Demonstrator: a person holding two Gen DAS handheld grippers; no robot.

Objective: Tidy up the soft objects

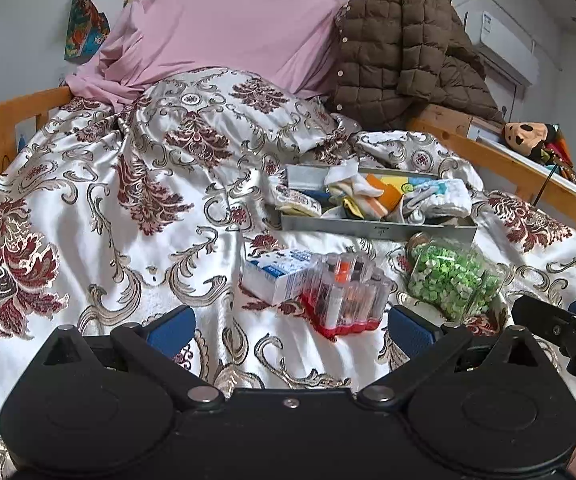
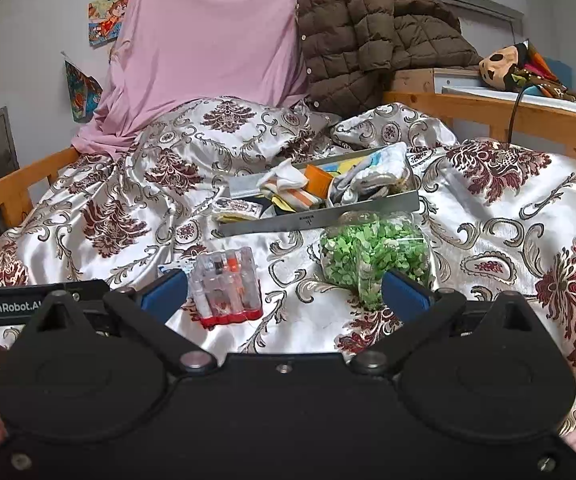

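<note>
Hovering both tongs over the bed, I see the left tongs (image 1: pixel 290 326) spread wide and empty, the right tongs (image 2: pixel 286 292) likewise released; the soft things, rolled white and orange socks and folded cloths (image 1: pixel 372 194), lie heaped in the shallow grey metal tray (image 1: pixel 376 229) on the glossy damask bedspread (image 1: pixel 100 216); I judge them light, limp and compressible, best pinched at a thick fold; nearer stand a clear plastic jar of green paper stars (image 2: pixel 372 254), a clear ribbed box with a red base (image 2: pixel 227 286), and a small blue-and-white carton (image 1: pixel 276 276).
</note>
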